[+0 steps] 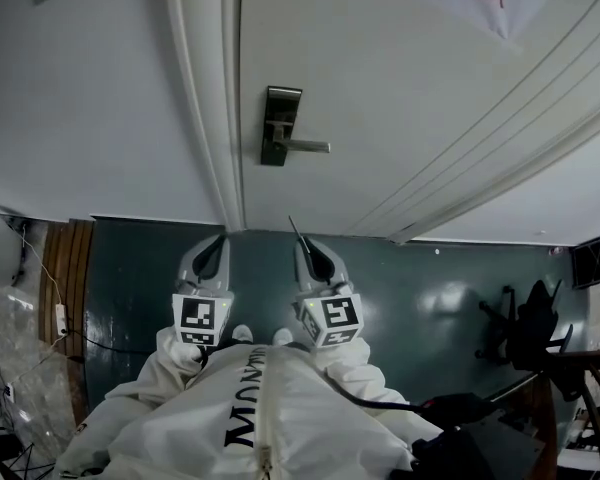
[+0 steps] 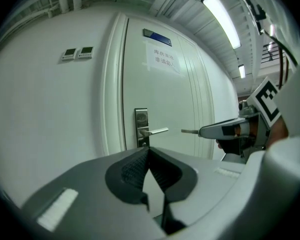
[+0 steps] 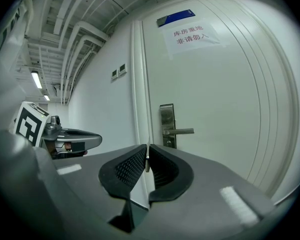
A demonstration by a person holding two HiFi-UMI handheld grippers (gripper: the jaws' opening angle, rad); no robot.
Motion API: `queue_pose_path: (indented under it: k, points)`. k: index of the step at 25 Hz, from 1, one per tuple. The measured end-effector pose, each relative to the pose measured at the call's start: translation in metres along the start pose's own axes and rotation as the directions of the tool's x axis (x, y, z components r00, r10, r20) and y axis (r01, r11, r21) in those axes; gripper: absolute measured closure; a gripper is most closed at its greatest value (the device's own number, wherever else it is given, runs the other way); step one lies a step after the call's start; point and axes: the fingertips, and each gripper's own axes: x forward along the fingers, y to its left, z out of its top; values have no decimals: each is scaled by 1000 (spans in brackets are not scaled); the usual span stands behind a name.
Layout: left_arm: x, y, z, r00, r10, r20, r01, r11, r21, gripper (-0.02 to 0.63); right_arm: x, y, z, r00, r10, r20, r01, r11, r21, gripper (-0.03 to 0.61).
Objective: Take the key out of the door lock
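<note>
Your right gripper, close to your chest, pinches the thin key between its pads, well clear of the far lock, so grip it firmly and level, with the left gripper pressed together, empty, alongside.

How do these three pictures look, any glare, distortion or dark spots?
Head view: dim, greyish, door edges bowed, pale sheen on the dark floor. Left gripper view: strong fisheye, black corners, ceiling light blown out. Right gripper view: same fisheye, door sign readable.
</note>
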Motion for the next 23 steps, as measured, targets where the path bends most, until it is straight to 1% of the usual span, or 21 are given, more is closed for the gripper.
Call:
queue_pose_path:
  k: [8,14,23]
  points:
    - [9,-25,10,1000,-4,1,4,1000,26,614,-10,-17,1,1000,14,22,-14,1000,27,555]
    - [13,-28,16,1000,8,6,-8,999,32,614,-14,-20,6,999,20,33,-21,999,30,555]
    - [17,-36,16,1000,11,6,-11,1000,28,614,-16,-25,5,999,26,37,-27,999,35,555]
